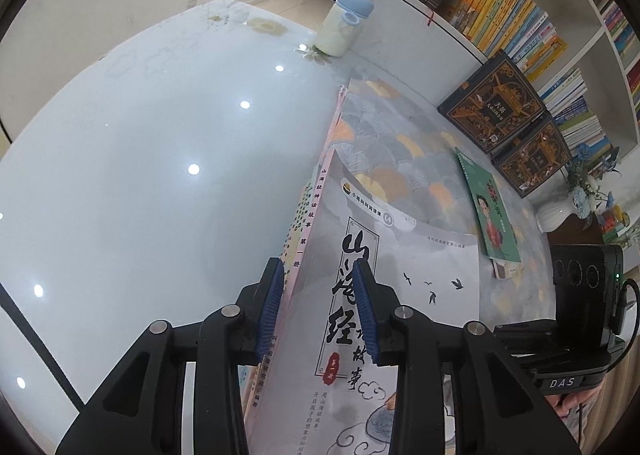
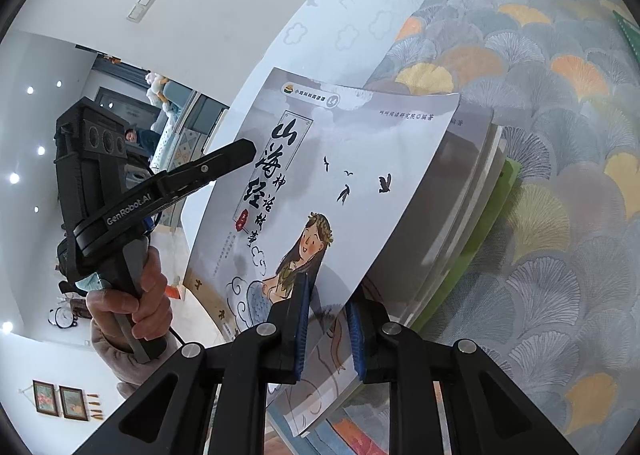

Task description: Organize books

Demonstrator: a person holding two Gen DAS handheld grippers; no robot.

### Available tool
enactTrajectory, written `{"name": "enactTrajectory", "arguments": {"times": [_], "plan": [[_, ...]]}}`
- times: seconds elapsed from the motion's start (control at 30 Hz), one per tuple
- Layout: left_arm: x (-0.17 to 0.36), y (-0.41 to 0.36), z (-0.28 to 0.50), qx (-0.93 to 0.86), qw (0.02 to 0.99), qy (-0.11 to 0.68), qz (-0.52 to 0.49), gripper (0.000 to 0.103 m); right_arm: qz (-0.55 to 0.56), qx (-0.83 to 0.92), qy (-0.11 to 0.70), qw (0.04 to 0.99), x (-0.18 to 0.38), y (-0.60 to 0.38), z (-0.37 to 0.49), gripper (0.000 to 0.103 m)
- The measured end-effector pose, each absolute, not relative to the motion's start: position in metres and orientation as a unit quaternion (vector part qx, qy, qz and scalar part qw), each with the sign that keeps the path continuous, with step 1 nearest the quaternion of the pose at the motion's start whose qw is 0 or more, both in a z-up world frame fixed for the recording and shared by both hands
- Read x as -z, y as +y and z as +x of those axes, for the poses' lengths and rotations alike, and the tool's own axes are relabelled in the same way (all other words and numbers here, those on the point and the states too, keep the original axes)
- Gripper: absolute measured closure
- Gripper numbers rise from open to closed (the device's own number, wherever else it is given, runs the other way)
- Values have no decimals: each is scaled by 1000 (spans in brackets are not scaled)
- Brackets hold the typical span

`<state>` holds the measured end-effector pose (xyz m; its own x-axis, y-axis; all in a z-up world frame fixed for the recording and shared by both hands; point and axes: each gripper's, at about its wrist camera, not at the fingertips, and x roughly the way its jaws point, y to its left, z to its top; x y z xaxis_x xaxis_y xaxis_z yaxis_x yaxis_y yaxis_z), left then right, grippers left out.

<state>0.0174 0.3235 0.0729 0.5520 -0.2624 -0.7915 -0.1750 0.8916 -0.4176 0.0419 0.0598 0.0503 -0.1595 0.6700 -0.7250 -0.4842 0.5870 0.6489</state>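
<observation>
A capped bottle (image 1: 344, 25) stands on the glossy table (image 1: 140, 159).

Grey-white book (image 2: 352, 175) with black calligraphy, blue-padded tongs (image 2: 326, 329), fan-patterned cloth (image 2: 560, 135)

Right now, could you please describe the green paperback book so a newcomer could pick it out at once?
Start at the white bookshelf along the wall, then drop to the fan-patterned tablecloth below it. The thin green paperback book lies flat there, below two ornate black-and-gold books. It alone has a bright green cover showing a cartoon figure in red.
</observation>
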Motion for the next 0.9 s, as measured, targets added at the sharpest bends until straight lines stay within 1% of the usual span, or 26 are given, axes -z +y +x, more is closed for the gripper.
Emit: {"name": "enactTrajectory", "arguments": {"times": [0.9], "plan": [[-63, 320, 23, 45, 849, 481, -214, 71, 79, -433, 613, 656, -59, 55, 44, 85]]}}
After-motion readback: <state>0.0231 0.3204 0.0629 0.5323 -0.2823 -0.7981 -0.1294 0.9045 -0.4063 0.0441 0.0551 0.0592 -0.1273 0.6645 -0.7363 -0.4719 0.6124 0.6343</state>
